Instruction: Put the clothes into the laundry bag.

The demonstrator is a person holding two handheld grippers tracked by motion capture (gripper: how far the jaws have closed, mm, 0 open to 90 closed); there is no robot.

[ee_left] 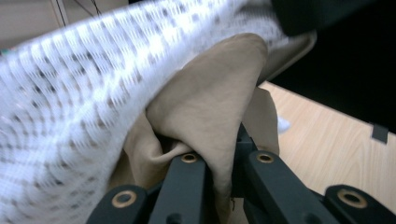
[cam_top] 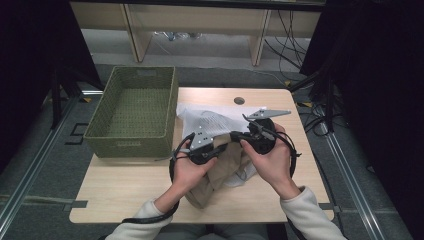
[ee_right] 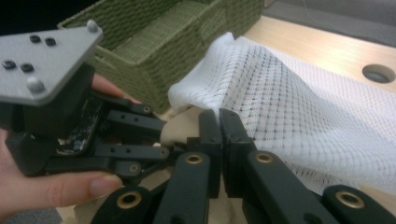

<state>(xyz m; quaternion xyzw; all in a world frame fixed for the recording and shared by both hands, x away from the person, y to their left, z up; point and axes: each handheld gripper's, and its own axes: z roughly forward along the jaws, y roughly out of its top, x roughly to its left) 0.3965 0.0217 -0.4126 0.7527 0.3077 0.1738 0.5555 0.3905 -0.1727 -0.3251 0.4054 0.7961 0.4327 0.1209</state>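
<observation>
Gripping a crumpled beige cloth [ee_left: 205, 107] between shut jaws, both grippers [cam_top: 227, 137], white mesh fabric [ee_right: 299, 98] draped alongside

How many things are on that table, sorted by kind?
Baskets: 1, the green woven basket
Cloths: 2, a white mesh cloth and a beige cloth
Handheld grippers: 2, left gripper, right gripper
Total: 5
</observation>
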